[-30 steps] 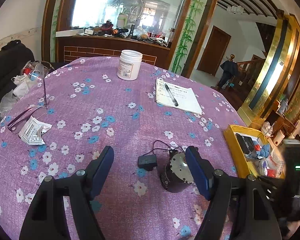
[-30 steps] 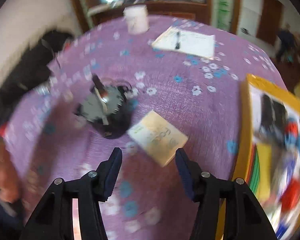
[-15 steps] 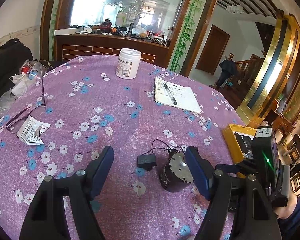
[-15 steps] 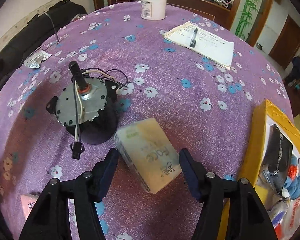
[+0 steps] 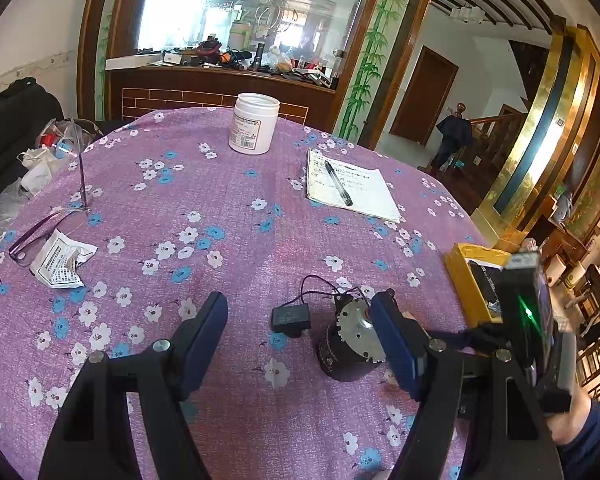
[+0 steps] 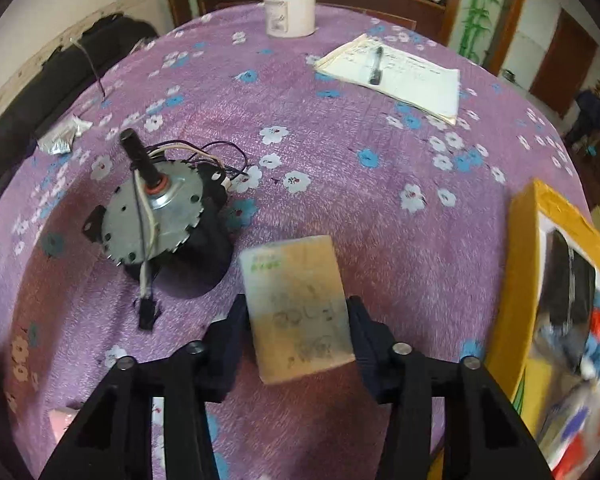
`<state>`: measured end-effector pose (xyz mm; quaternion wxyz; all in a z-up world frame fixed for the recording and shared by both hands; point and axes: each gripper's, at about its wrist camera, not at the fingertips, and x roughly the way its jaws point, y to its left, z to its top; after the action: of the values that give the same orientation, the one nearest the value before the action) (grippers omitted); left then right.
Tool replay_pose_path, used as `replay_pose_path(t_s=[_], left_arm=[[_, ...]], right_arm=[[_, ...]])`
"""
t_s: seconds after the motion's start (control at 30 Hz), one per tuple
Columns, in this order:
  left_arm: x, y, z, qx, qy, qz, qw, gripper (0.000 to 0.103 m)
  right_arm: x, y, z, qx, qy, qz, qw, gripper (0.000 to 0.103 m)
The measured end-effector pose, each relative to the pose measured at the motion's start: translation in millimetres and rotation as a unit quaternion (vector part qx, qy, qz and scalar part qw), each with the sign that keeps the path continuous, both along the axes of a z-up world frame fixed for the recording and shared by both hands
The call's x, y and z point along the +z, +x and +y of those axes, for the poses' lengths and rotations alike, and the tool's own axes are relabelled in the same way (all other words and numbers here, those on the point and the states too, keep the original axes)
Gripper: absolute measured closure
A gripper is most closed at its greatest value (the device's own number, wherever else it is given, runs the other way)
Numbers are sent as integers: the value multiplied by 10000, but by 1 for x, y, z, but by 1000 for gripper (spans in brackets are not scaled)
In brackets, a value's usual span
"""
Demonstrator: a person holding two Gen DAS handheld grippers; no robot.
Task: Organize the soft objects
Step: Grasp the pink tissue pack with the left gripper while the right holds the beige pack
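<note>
Tissue pack (image 6: 298,306): being enclosed between the closing jaws of the right gripper (image 6: 296,330), beside the motor (image 6: 160,220); pads seemingly touching it.

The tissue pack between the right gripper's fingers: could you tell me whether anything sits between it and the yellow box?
Nothing visible does. Only bare tablecloth separates the tissue pack from the yellow box; the motor stands on its opposite side.
</note>
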<state>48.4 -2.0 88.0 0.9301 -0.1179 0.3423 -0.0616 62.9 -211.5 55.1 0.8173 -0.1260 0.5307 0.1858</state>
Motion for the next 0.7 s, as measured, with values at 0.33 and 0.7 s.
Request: replay_pose_path(t_s=[0.33, 0.7], left_arm=[[2, -1, -2, -55, -32, 9, 10000, 30], [9, -31, -1, -594, 2, 482, 9971, 30]], right_arm=[[23, -120, -9, -168, 373, -232, 9989, 54], [34, -177, -5, -72, 1276, -444, 9908, 54]])
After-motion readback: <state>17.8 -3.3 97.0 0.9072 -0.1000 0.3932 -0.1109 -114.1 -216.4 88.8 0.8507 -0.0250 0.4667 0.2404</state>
